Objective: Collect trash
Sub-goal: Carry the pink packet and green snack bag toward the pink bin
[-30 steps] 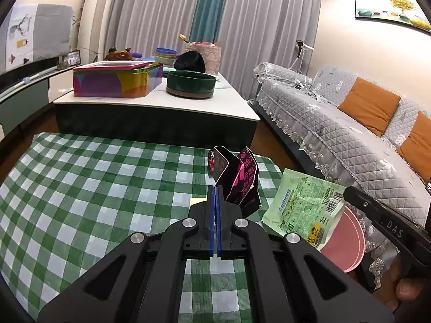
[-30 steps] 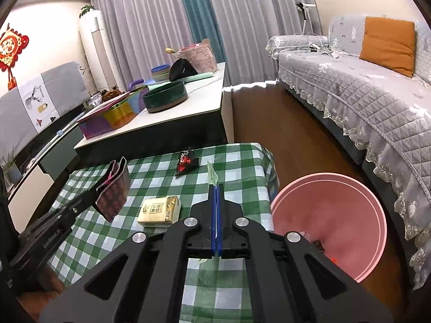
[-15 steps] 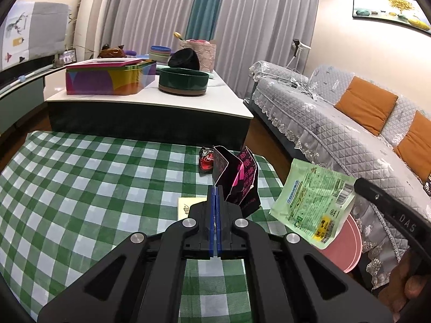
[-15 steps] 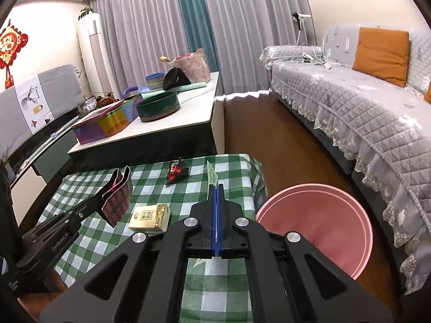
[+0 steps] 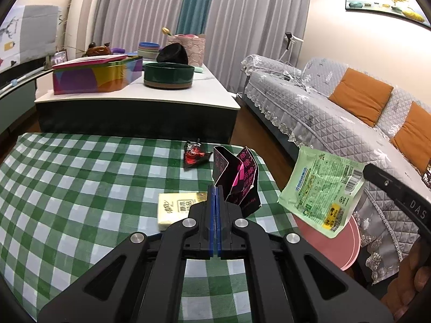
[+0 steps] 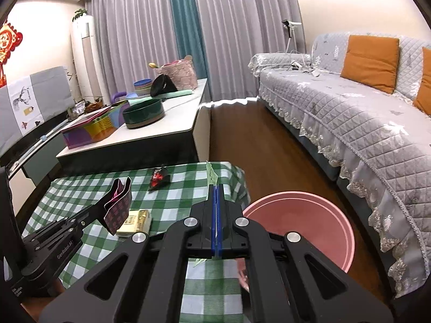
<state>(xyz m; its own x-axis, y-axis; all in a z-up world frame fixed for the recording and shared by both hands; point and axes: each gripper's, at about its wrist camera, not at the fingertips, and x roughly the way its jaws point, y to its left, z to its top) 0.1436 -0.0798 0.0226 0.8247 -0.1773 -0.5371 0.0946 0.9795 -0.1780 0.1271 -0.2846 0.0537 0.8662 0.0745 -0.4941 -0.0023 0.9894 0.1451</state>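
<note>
The green pouch (image 5: 320, 191) hangs pinched in the right gripper (image 6: 216, 188), off the tabletop's (image 5: 80, 177) edge and above the near rim of the pink bin (image 6: 299, 226), which sits on the floor just right of it. The left gripper (image 5: 216, 191), clamped on a black-and-pink packet (image 5: 238, 177), is over the tabletop, farther from the bin.

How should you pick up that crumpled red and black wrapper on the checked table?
Both grippers are full now. Once one is free, I'd come from above and pinch the red and black wrapper at its raised top fold. It lies crumpled into a peak on the checked cloth, apart from the yellow pack, so nothing crowds it.
</note>
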